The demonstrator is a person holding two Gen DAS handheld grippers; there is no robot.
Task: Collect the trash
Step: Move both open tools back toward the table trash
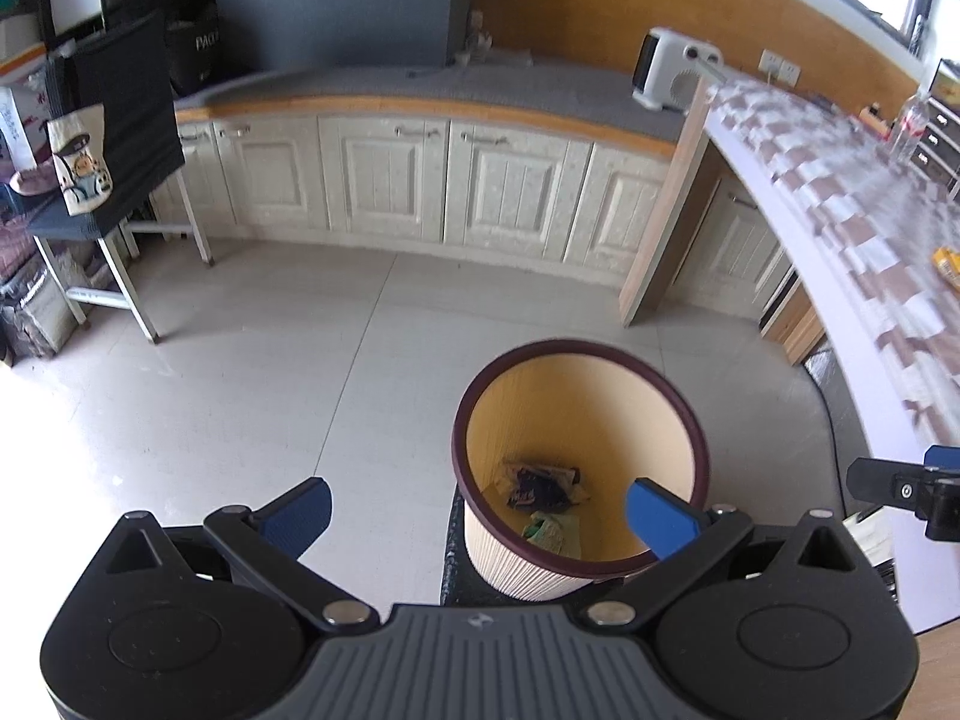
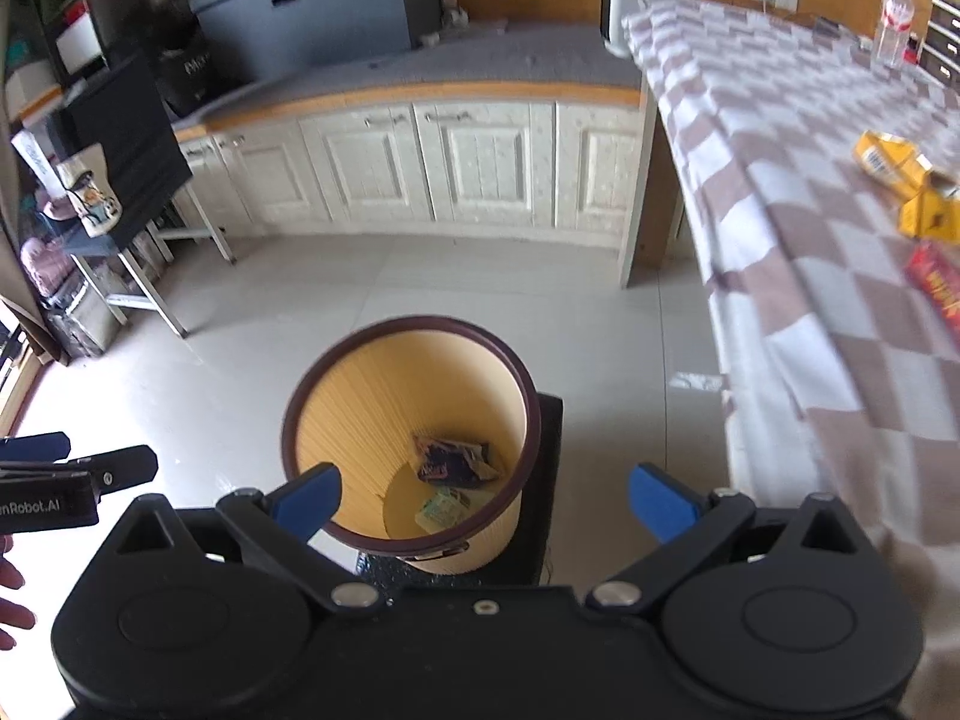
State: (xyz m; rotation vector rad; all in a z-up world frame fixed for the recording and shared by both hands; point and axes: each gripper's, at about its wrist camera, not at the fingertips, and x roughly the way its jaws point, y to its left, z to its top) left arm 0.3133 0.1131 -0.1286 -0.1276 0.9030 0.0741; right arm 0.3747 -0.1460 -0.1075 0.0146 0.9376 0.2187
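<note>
A round cream bin with a dark rim [image 1: 600, 354] [image 2: 414, 324] stands on the floor beside the table. Inside lie a dark snack wrapper [image 1: 540, 483] [image 2: 453, 459] and a green wrapper [image 1: 549, 531] [image 2: 444, 507]. My left gripper [image 1: 480, 513] is open and empty, held above the bin's near rim. My right gripper [image 2: 486, 501] is open and empty, also above the bin. On the checked tablecloth [image 2: 780, 180] lie a yellow carton [image 2: 900, 180] and a red packet [image 2: 939, 291]. The yellow carton also shows at the right edge of the left wrist view [image 1: 947, 264].
The table with the checked cloth [image 1: 840, 192] runs along the right, with a clear bottle [image 2: 894, 18] at its far end. White cabinets [image 1: 420, 180] under a grey counter line the back wall. A chair with a black bag [image 1: 114, 120] stands at the left. Tiled floor [image 1: 270, 360] lies between.
</note>
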